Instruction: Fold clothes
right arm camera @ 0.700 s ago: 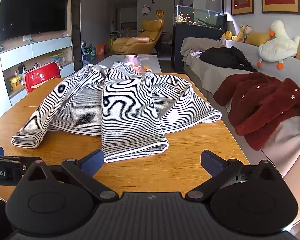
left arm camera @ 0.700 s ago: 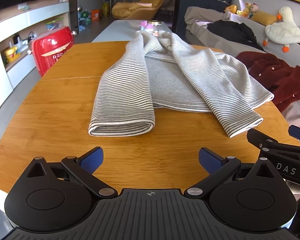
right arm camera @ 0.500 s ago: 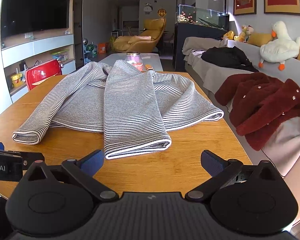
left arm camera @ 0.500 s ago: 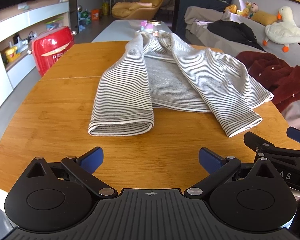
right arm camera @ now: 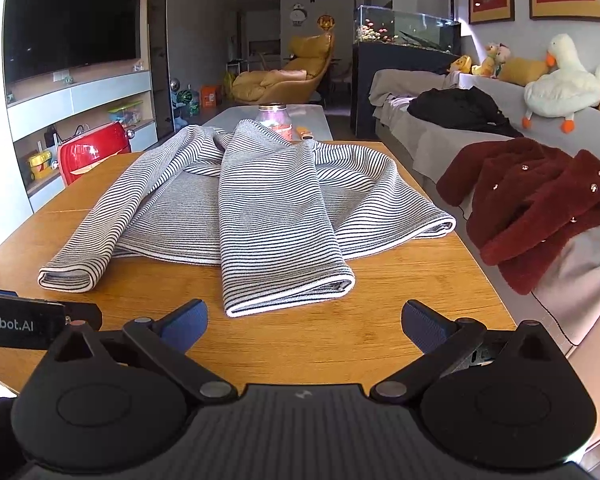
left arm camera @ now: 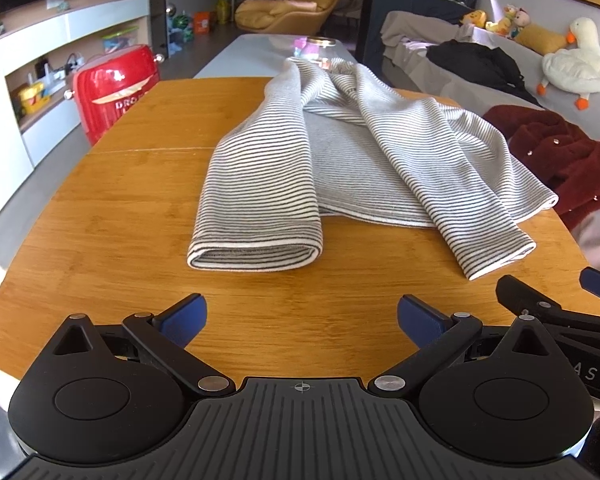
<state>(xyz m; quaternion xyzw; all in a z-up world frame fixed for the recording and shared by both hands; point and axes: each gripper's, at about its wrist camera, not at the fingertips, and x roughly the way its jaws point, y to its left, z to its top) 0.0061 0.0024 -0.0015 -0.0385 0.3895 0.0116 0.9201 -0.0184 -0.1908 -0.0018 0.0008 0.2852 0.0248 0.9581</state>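
A grey-and-white striped top point(left arm camera: 340, 160) lies on the wooden table point(left arm camera: 100, 240), both sleeves folded inward and pointing at the near edge. My left gripper point(left arm camera: 302, 314) hovers open over bare wood, just short of the left sleeve cuff point(left arm camera: 256, 254). My right gripper point(right arm camera: 304, 322) is open too, nothing between its fingers, right behind the right sleeve cuff point(right arm camera: 288, 294). The right gripper's body shows at the right edge of the left wrist view point(left arm camera: 556, 308). The top point(right arm camera: 260, 200) fills the table's middle in the right wrist view.
A red case point(left arm camera: 114, 88) stands off the table's left side. A dark red fuzzy coat point(right arm camera: 540, 200) hangs over the grey sofa point(right arm camera: 440, 140) on the right, with a black garment point(right arm camera: 460, 110) and a plush duck point(right arm camera: 560, 84). A glass jar point(right arm camera: 276, 118) stands behind the top.
Both grippers have crept slightly forward toward the sleeve cuffs; the right gripper's view has tilted down a little. The top has not moved and both stay open.
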